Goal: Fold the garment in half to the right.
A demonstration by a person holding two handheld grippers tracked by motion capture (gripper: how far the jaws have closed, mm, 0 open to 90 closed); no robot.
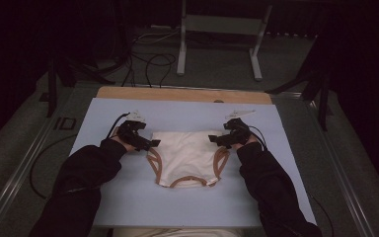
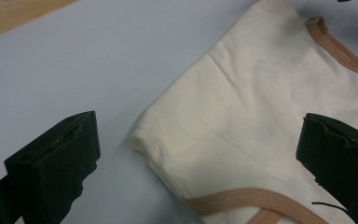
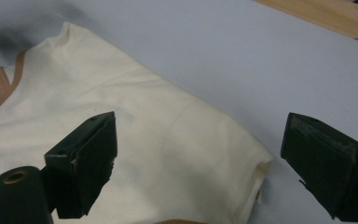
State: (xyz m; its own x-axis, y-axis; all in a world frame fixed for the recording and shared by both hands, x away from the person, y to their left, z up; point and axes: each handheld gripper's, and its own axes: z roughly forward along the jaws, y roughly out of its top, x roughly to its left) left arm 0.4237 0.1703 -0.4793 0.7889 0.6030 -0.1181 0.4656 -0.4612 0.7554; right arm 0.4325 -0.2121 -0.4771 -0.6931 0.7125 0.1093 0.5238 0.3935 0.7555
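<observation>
A cream garment [image 1: 186,155] with tan trim lies flat in the middle of a pale blue mat [image 1: 128,197]. My left gripper [image 1: 151,143] hovers open at the garment's left upper corner [image 2: 142,137], its jaws spread to either side of that corner. My right gripper [image 1: 214,139] is open at the right upper corner [image 3: 261,165], one jaw over the cloth and one over the bare mat. Neither gripper has cloth pinched between its jaws. Tan bands [image 2: 256,198] edge the leg openings.
The mat lies on a wooden tabletop [image 1: 177,94] whose far edge shows beyond it. Cables [image 1: 150,61] and a metal stand [image 1: 217,34] are on the floor behind the table. Dark sleeves [image 1: 86,182] come in from the bottom.
</observation>
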